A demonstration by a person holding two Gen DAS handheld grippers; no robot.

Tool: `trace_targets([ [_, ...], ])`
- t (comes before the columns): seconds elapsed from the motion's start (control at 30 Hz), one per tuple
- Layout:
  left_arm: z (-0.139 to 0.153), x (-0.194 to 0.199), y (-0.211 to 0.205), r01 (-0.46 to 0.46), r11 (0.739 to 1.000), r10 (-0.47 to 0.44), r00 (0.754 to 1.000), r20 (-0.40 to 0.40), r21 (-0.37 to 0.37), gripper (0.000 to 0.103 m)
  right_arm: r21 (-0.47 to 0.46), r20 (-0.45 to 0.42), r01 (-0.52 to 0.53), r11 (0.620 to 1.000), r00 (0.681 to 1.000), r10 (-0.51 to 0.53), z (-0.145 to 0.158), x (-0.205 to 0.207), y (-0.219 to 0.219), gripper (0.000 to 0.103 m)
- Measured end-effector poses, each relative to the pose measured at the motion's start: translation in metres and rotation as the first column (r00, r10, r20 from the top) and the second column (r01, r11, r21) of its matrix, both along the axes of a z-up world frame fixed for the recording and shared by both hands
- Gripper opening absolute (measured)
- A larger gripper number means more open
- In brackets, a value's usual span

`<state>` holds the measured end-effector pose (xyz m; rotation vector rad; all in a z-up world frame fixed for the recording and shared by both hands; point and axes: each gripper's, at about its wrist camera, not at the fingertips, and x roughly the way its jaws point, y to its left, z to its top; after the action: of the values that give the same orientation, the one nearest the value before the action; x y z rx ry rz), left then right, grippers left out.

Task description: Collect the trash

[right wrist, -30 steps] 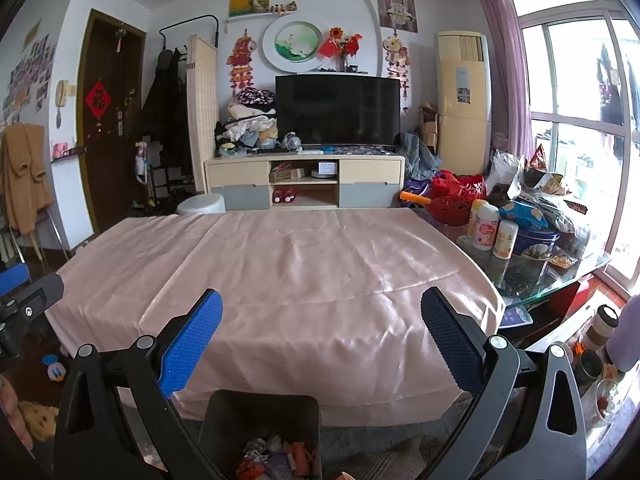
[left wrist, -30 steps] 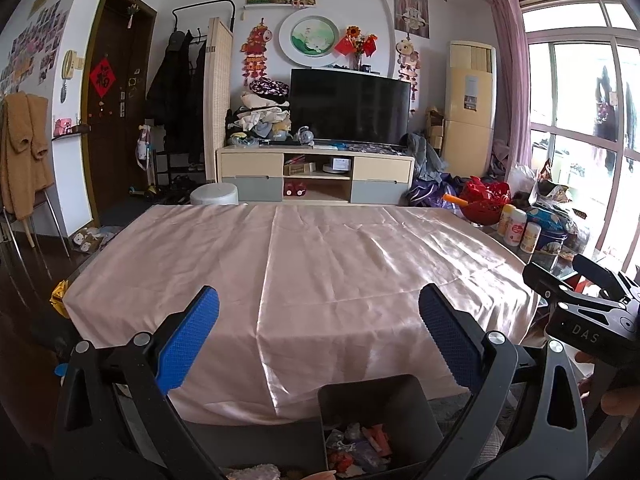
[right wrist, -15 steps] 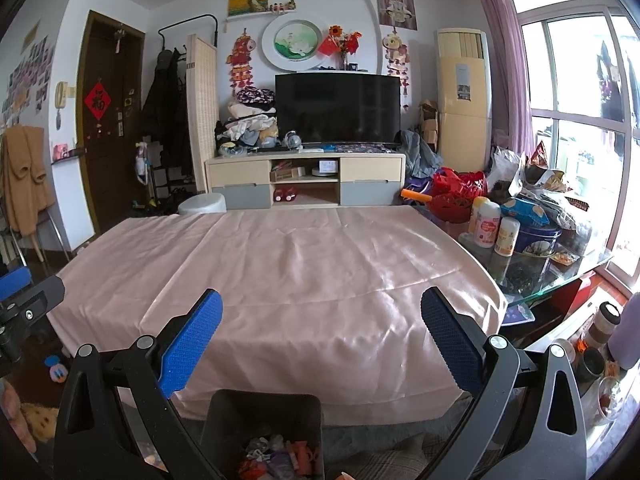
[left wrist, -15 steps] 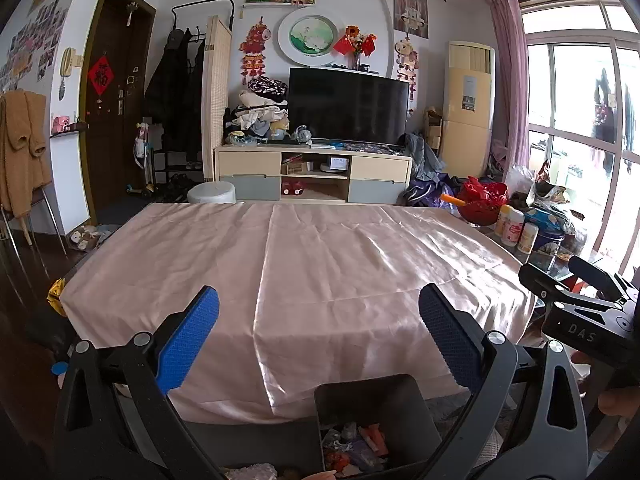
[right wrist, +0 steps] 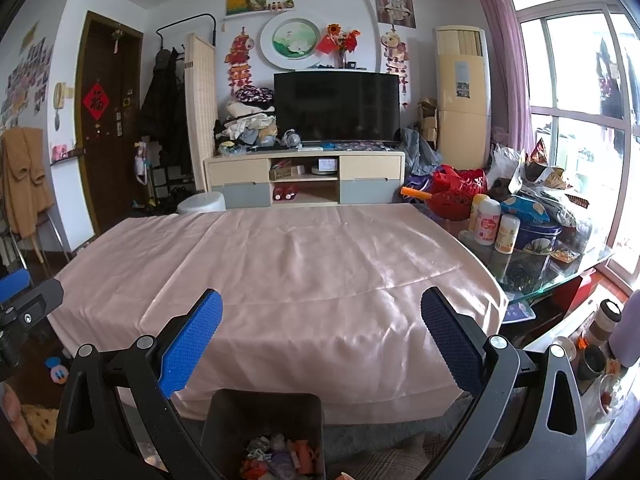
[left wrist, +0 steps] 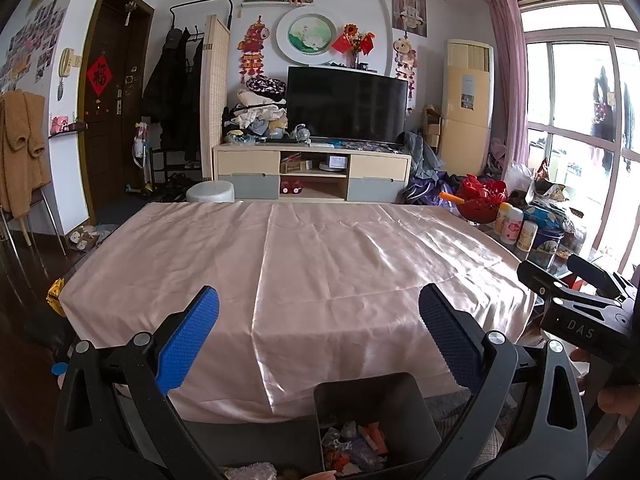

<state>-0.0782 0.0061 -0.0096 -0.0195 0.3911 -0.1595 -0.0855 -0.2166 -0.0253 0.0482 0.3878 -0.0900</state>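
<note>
Both tools, left tool point(left wrist: 319, 322) and right tool point(right wrist: 321, 324), hang wide open and empty above the bin point(right wrist: 264, 416) of trash point(right wrist: 276, 458); worktop point(right wrist: 280, 264) looks cleared, so collecting seems finished.

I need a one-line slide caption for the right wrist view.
Open right gripper above a dark bin holding collected trash, facing a table under bare pink cloth.

Bin point(left wrist: 372, 400) bottom beyond frame edge
</note>
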Motion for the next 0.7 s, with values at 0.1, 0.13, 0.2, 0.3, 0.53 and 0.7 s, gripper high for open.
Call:
trace_targets([
  [0.1,-0.0015,-0.0009,-0.0058,0.007,1.0,-0.007,1.0,-0.001,0.003,0.095,0.005,-0.002,0.009,1.0,1.0,-0.009,0.0002,-0.0001,-0.0007,0.1],
  [0.13,-0.0021,-0.0013,-0.0056,0.009,1.0,-0.009,1.0,0.0,0.003,0.095,0.007,-0.003,0.01,1.0,1.0,-0.01,0.0002,-0.0001,-0.0009,0.1],
  [0.2,-0.0022,-0.0015,-0.0067,0.008,1.0,-0.008,1.0,-0.001,0.002,0.095,0.007,-0.006,0.011,1.0,1.0,-0.011,0.0001,0.0004,-0.0009,0.1],
  [0.3,-0.002,-0.0014,-0.0059,0.007,1.0,-0.007,1.0,-0.001,0.002,0.095,0.009,-0.01,0.01,1.0,1.0,-0.01,-0.0001,0.0009,0.0,0.1],
  [0.53,-0.0033,-0.0006,-0.0071,0.012,1.0,-0.011,1.0,-0.005,0.008,0.095,0.011,-0.013,0.012,1.0,1.0,-0.012,0.0001,0.0019,0.0005,0.1],
  [0.7,-0.0043,-0.0019,-0.0106,0.015,1.0,-0.015,1.0,-0.006,0.01,0.095,0.013,-0.017,0.014,1.0,1.0,-0.013,-0.0009,0.0019,0.0016,0.1],
])
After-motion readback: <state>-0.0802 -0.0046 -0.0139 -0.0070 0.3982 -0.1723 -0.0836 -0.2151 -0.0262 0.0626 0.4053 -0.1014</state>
